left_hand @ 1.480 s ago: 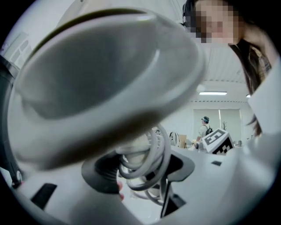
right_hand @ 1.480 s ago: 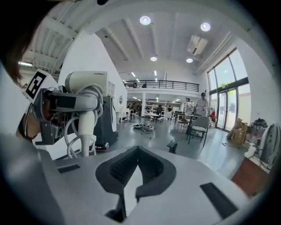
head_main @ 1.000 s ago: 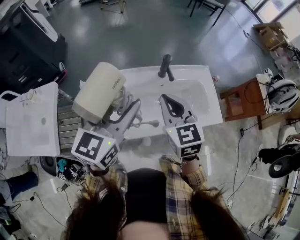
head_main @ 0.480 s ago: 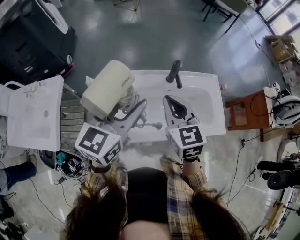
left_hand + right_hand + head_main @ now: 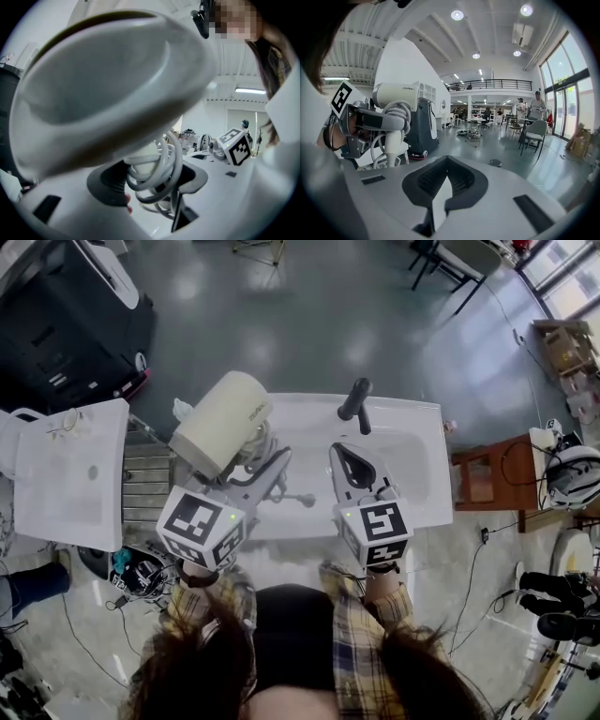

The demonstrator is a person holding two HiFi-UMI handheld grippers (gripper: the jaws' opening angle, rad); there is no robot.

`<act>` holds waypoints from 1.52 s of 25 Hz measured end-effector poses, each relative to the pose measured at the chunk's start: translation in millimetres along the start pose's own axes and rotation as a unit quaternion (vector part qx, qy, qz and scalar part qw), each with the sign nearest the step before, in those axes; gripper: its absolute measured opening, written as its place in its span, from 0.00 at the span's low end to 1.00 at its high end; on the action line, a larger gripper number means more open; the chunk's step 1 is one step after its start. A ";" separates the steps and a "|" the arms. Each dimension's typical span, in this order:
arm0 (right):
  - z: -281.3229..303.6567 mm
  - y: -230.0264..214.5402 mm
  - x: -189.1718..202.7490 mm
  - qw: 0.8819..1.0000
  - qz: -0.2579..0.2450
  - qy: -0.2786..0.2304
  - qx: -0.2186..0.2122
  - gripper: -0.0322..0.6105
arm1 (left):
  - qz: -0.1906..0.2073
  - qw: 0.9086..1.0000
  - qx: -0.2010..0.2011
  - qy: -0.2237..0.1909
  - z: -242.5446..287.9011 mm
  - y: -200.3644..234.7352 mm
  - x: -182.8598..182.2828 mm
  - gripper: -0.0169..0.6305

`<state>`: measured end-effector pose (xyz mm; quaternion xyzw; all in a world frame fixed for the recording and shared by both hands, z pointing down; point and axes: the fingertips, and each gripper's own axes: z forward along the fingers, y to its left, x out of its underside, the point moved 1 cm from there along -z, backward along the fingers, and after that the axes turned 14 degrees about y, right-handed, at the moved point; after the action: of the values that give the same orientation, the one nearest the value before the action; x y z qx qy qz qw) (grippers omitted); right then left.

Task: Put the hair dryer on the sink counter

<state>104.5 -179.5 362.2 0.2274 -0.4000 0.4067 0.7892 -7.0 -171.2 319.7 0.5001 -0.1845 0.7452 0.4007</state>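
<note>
Barely shifted since a second ago, the hair dryer (image 5: 220,423) hangs over the tabletop's (image 5: 427,507) far-left corner, its handle (cord coiled round it) clamped in the left claw (image 5: 270,463). The right claw (image 5: 349,457) hovers above the basin (image 5: 403,451), pinched together, empty.

White sink counter (image 5: 427,479) is set on grey floor (image 5: 309,315); black faucet (image 5: 355,401) mounted at back rim; small object (image 5: 449,427), possibly a cap, at right corner.

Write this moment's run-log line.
left hand-held gripper: shut on hair dryer | right hand-held gripper: shut, empty | sink counter: dryer not placed
</note>
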 end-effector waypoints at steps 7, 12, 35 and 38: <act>13.4 -1.3 -0.6 1.000 -0.005 0.010 -0.013 0.07 | 0.004 0.999 -0.011 0.040 19.9 21.0 18.8 0.45; 19.5 -0.7 6.1 0.999 -0.008 0.023 -0.024 0.07 | 0.011 0.997 -0.009 0.080 35.2 36.0 33.1 0.45; 72.8 -2.1 28.7 0.996 0.011 0.077 -0.054 0.07 | 0.136 0.950 0.037 0.280 111.6 108.3 123.0 0.45; 78.3 -2.7 29.1 0.995 0.011 0.082 -0.058 0.07 | 0.166 0.938 0.040 0.303 120.6 111.9 130.3 0.45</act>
<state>81.9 -221.2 431.0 0.1430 -0.3588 0.4088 0.8268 -45.8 -267.3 502.2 0.2289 -0.1049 0.9239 0.2883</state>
